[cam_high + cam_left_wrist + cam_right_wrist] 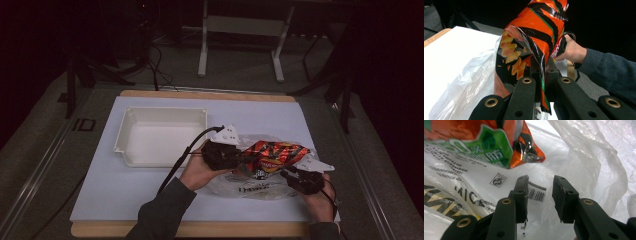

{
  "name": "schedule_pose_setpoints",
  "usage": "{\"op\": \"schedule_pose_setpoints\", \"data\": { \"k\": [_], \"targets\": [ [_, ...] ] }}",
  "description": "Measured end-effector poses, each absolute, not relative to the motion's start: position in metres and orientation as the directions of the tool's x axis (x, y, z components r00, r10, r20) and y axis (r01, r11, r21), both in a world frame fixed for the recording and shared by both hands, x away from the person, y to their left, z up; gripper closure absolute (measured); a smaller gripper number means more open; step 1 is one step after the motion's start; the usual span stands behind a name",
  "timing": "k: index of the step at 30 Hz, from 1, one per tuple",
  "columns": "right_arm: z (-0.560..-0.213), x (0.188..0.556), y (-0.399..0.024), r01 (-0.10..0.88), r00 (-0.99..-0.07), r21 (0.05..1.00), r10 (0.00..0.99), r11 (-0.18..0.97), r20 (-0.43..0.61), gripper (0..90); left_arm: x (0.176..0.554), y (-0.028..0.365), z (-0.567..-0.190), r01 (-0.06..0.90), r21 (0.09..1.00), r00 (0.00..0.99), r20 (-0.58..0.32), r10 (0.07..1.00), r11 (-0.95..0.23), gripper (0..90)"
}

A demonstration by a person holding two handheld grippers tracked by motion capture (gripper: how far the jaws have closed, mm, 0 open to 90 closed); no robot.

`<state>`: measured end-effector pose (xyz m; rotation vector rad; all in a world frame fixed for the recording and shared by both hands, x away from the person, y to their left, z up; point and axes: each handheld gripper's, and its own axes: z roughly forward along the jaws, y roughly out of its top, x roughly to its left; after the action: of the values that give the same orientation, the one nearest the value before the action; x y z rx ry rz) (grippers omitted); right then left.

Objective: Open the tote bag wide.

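from high up, the left gripper (239,159) pinches the orange chip bag (274,153) above the clear plastic bag (250,187), at 3 o'clock from the white tray (131,152). the right gripper (291,176) sits at 5 o'clock from the chip bag.

in the left gripper view, the jaws squeeze the chip bag (534,42).

in the right gripper view, the jaws stand apart over the plastic bag (584,152), holding nothing.

Black fine print too small to read, a barcode and a small square recycling-type mark on the white plastic bag (499,180) just ahead of the right hand-held gripper (540,192), large black letters "NIC" left of it, blurred white lettering on the snack bag's (486,147) green panel beyond
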<state>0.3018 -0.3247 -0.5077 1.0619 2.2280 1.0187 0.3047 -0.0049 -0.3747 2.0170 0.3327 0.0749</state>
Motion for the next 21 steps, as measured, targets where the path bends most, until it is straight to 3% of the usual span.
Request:
{"op": "schedule_pose_setpoints", "data": {
  "k": [21],
  "targets": [
    [-0.512,0.305,-0.325,0.473,-0.577,0.776,0.812,0.417,-0.085,65.0,0.306,0.005,-0.362,0.216,0.891,0.96,-0.119,0.255,-0.398,89.2]
  ]
}}
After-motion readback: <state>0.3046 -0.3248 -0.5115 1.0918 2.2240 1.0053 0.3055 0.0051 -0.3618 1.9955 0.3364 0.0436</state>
